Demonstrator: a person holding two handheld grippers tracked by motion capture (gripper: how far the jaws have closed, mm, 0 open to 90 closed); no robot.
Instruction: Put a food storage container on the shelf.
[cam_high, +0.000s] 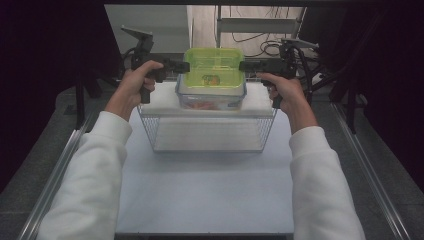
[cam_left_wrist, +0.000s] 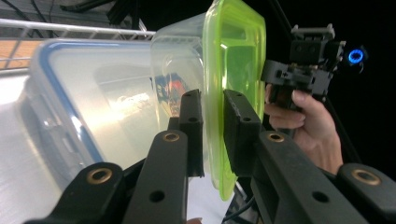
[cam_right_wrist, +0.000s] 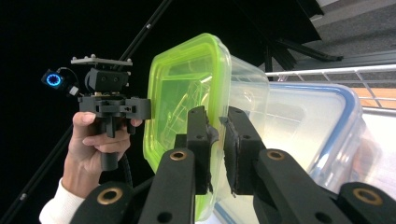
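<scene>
A clear box with a lime-green lid (cam_high: 214, 67) is over a larger clear box with a blue-rimmed lid (cam_high: 212, 97); whether the two touch I cannot tell. My left gripper (cam_high: 186, 66) is shut on the green lid's left rim, and my right gripper (cam_high: 242, 65) on its right rim. In the left gripper view the pads (cam_left_wrist: 213, 100) pinch the green lid's edge (cam_left_wrist: 236, 60). The right gripper view shows its pads (cam_right_wrist: 217, 116) clamped on the lid's edge (cam_right_wrist: 182, 93), with the other hand's gripper (cam_right_wrist: 109, 98) across from it.
The blue-rimmed box stands on a white block inside a wire basket (cam_high: 150, 127) at the back of the white tabletop (cam_high: 205, 195). Metal rails (cam_high: 60, 170) run along both sides. Dark frame posts and cables stand behind the basket.
</scene>
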